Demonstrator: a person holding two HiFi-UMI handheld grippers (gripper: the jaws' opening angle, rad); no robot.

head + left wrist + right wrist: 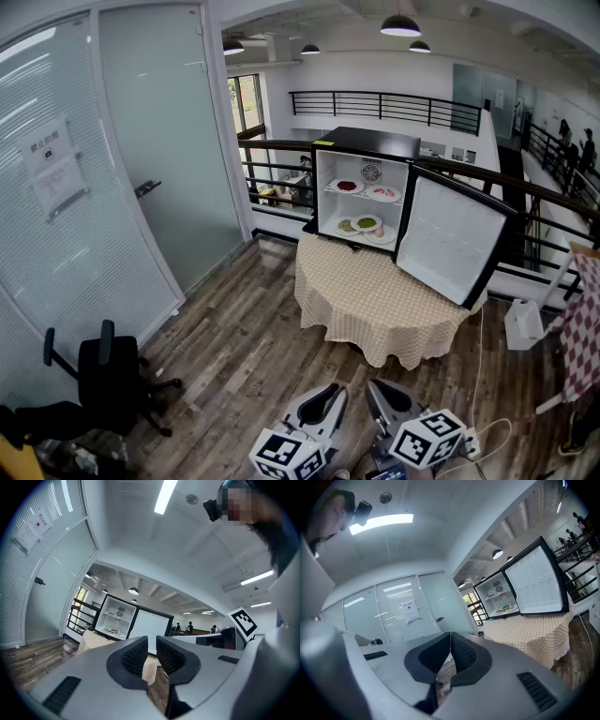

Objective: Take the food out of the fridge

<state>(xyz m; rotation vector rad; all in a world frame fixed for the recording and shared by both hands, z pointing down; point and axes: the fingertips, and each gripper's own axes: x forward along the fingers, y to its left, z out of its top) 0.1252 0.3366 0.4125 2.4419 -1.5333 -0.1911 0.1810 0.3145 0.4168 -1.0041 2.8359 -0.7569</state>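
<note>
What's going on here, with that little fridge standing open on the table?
A person stands well back from a small black fridge that sits on a table with a checked cloth. Its door is swung open, and plates of food sit on both shelves. The person holds the left tongs and the right tongs low in front, both closed and empty. No plate is out on the cloth yet.

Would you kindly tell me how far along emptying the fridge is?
Done: the door of the fridge stands open. In hand: nothing; the left gripper and right gripper are both shut, empty and well short of the table. Left: everything, as the plates of food all sit inside the fridge.
</note>
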